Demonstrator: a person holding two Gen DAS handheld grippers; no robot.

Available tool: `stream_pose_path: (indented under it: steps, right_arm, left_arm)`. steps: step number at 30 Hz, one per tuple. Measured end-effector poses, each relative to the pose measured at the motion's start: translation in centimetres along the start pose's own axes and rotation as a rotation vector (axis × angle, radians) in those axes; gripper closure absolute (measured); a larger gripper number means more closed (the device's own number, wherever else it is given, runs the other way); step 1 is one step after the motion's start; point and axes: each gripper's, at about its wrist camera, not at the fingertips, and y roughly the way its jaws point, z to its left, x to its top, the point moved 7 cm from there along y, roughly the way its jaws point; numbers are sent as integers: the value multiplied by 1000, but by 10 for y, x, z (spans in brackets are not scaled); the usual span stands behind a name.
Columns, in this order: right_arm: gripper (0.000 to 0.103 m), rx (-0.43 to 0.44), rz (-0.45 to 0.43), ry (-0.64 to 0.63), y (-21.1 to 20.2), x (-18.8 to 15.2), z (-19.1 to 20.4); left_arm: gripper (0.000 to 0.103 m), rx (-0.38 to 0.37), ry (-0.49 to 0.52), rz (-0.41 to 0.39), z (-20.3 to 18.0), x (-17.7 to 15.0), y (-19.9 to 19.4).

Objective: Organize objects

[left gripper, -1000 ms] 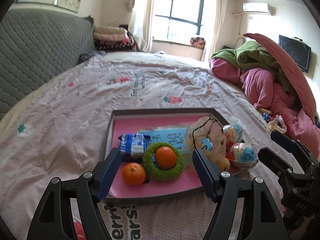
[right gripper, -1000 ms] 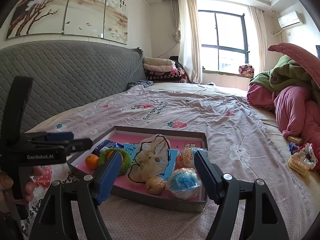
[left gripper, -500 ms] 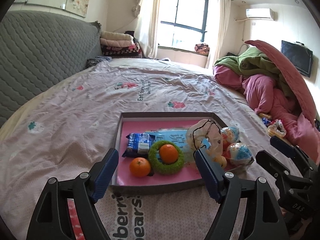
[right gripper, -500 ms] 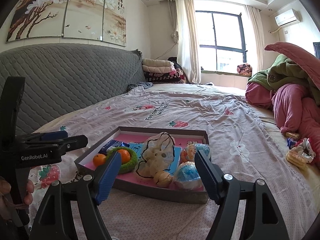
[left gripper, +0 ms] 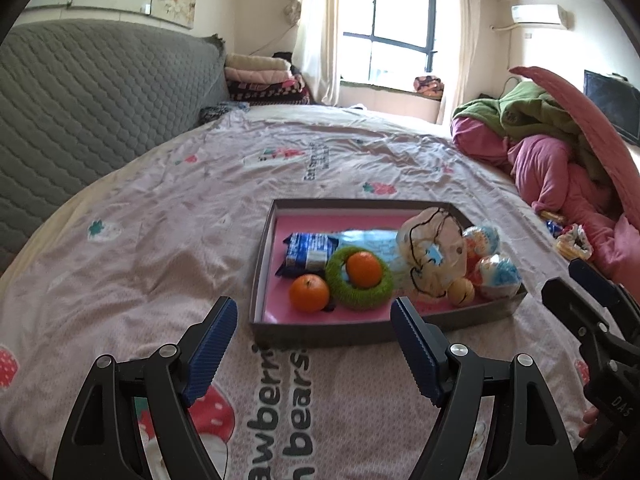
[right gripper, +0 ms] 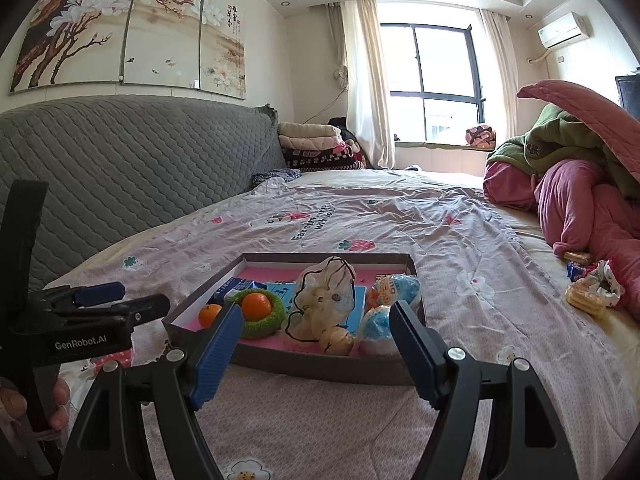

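Observation:
A grey tray with a pink floor (left gripper: 260,272) lies on the bed sheet. In it are a loose orange (left gripper: 309,293), a second orange (left gripper: 363,269) inside a green ring (left gripper: 360,298), a blue snack packet (left gripper: 308,252), a plastic bag with black string (left gripper: 436,256) and two blue-and-white balls (left gripper: 500,276). My left gripper (left gripper: 312,304) hovers open just short of the tray's near wall, with nothing between its fingers. My right gripper (right gripper: 316,306) is open too, in front of the tray's near right side (right gripper: 320,368), and holds nothing.
A heap of pink and green quilts (left gripper: 560,152) fills the right side of the bed. Loose snack wrappers (right gripper: 592,292) lie beside it. A grey padded headboard (left gripper: 80,100) runs along the left, with folded blankets (left gripper: 260,80) at the far end.
Both grippers have drawn back from the tray, which now sits beyond the fingertips rather than between them. The objects in the tray have not moved.

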Motion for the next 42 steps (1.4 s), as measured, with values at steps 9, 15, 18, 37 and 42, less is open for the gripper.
stream_pose_path:
  steps: [9,15,18,37,42]
  right_arm:
    - [28,-19,13,-10,-4,-10,7]
    - [28,-22,15,-18,-7,-13,11]
    - [28,-22,15,-16,-8,-15,12]
    - [28,-5,111,45,-4,-47,12]
    - [28,-1,140,61,-1,-56,12]
  left_arm:
    - [23,-17,-33,53,4,-19,4]
    - [23,0,-18,56,4,-25,2]
    - [23,-5,-18,58,3,-27,0]
    - [23,-7,-24,124,0,-62,4]
    - [23,-4,-22,127,2,-67,5]
